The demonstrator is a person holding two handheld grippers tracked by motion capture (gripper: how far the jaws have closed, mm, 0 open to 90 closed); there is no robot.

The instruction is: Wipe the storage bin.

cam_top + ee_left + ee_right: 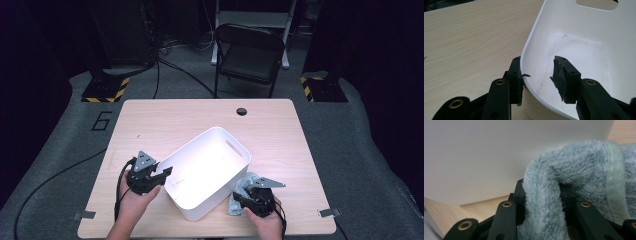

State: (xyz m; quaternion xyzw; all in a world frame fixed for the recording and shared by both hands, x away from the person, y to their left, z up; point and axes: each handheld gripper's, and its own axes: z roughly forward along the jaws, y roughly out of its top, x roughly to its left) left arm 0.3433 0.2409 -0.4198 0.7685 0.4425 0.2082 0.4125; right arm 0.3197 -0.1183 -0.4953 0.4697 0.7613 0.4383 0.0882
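**Item Count**

We count one white bin (210, 170), one blue-green towel (243, 192), two handheld grippers (left gripper (162, 176), right gripper (240, 198)), one wooden table (165, 117) and one black chair (248, 52) on the floor behind it.

The counter (150, 120) is lit brightly from overhead while the surroundings are left dark; glare is seen inside the white bin (210, 170), and the towel (574, 170) is perhaps slightly blurred

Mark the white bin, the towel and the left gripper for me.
white bin (235, 144): high view, far rim by the handle slot.
towel (544, 202): right gripper view, the fold pinched between the jaws.
left gripper (537, 75): left gripper view, midway between fingertips, straddling the bin wall.
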